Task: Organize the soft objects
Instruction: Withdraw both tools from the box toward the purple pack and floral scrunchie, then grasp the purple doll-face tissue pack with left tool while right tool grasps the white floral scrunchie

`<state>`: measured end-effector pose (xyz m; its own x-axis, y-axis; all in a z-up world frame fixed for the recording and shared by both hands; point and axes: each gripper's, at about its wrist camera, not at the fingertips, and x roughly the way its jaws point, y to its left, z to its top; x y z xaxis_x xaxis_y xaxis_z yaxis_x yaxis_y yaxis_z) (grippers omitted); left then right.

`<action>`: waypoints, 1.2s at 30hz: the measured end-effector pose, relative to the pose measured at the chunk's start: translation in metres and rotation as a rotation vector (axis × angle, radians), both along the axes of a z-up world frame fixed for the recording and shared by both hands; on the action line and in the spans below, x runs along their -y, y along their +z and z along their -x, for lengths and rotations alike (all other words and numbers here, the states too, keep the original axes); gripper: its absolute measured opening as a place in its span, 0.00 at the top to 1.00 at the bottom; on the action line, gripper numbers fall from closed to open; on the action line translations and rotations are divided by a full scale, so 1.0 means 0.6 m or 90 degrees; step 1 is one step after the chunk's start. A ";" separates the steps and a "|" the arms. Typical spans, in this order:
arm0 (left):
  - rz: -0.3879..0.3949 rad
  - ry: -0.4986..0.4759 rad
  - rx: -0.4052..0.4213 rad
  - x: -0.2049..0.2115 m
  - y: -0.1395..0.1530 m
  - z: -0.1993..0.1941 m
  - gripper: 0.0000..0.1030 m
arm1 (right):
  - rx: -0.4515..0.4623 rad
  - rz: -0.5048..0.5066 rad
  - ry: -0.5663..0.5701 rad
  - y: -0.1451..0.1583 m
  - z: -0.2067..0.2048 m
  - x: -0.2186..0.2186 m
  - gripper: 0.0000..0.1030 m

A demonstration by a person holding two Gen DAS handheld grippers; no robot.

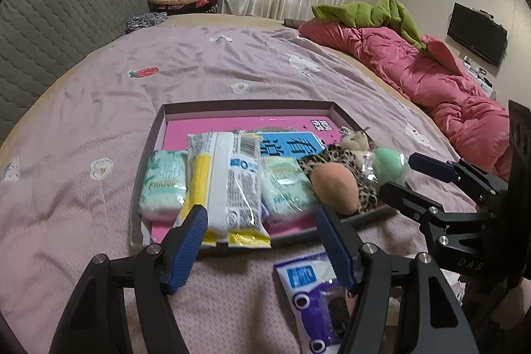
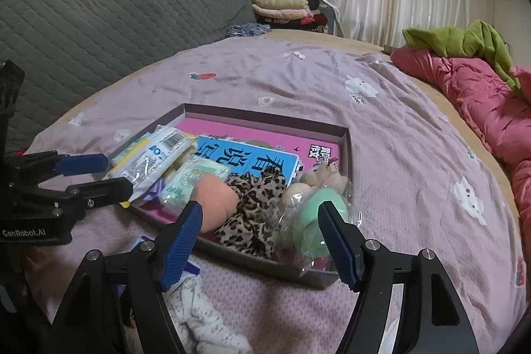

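Most of the sorting looks done. The shallow box (image 1: 159, 135) on the bed (image 1: 232, 65) already holds a row of soft things: two mint tissue packs (image 1: 164, 184), a long white-and-yellow packet (image 1: 229, 184) laid over its near rim, a peach sponge (image 1: 335, 188), a leopard-print cloth (image 1: 345, 161), a small beige plush toy (image 1: 356, 140) and a bagged green sponge (image 1: 386, 163).

What seems left lies outside the box, on the bed nearer the person: a purple-and-white packet with cartoon eyes (image 1: 312, 294), and, in the right wrist view, a crumpled white patterned cloth (image 2: 202, 317).

The left gripper (image 1: 262, 241) has its jaws spread wide with nothing between the pads; the yellow end of the long packet lies just beyond the left pad, and the purple packet sits just under the right finger, below the gap rather than in it.

The right gripper (image 2: 262, 238) is likewise wide open and empty, hovering over the box's near edge, the leopard cloth beyond its gap and the green sponge by its right finger.
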<state>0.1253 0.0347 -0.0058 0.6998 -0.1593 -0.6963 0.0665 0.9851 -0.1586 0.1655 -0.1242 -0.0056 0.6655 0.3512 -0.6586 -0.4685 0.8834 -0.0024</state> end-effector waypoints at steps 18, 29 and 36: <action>0.026 -0.020 -0.034 0.022 -0.008 0.041 0.34 | -0.048 -0.008 0.015 0.001 0.065 0.028 0.28; 0.052 -0.045 -0.075 0.047 -0.024 0.067 0.34 | -0.100 -0.018 0.023 -0.005 0.115 0.041 0.28; 0.055 -0.060 -0.096 0.060 -0.032 0.077 0.34 | -0.098 0.002 0.031 -0.008 0.132 0.042 0.28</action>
